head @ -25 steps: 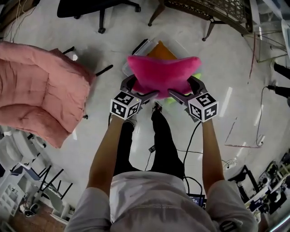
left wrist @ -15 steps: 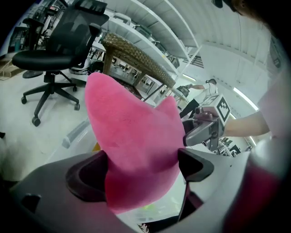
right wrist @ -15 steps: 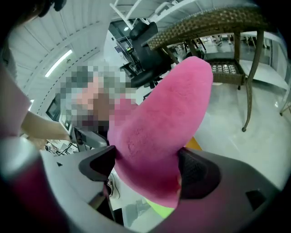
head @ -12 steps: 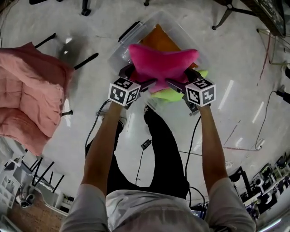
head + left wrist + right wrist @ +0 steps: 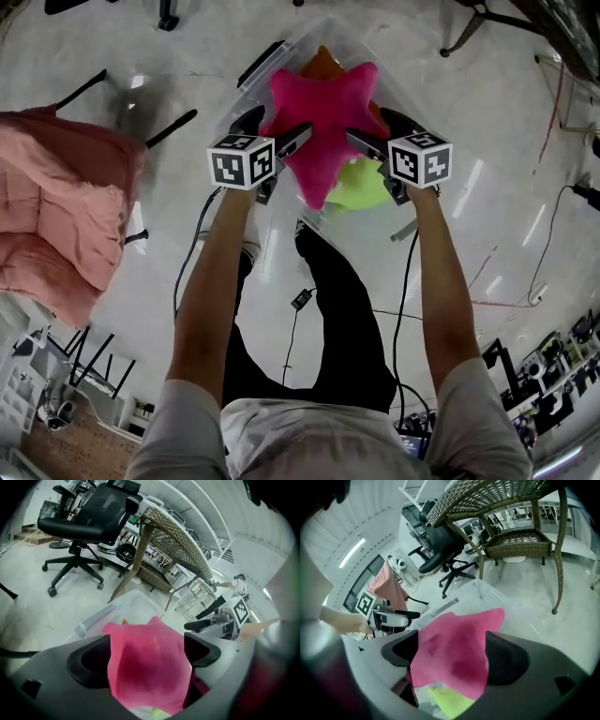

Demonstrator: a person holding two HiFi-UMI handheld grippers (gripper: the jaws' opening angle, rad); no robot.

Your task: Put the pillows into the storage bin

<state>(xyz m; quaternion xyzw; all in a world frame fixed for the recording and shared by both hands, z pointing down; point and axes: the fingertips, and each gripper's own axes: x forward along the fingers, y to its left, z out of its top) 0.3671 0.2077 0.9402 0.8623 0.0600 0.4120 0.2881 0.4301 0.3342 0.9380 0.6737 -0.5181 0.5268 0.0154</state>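
The left gripper (image 5: 295,139) and right gripper (image 5: 359,141) each pinch 1 side of the bright pink star-shaped plush pillow (image 5: 323,112) — held over the clear plastic storage bin (image 5: 258,80), above 1 lime-green pillow (image 5: 361,186); 1 orange pillow (image 5: 322,64) lies farther in.

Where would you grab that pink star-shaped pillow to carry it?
Grip the pink star-shaped pillow at its two side arms, coming in from left and right, as the left gripper and right gripper do: those narrow, soft arms fit between jaws.
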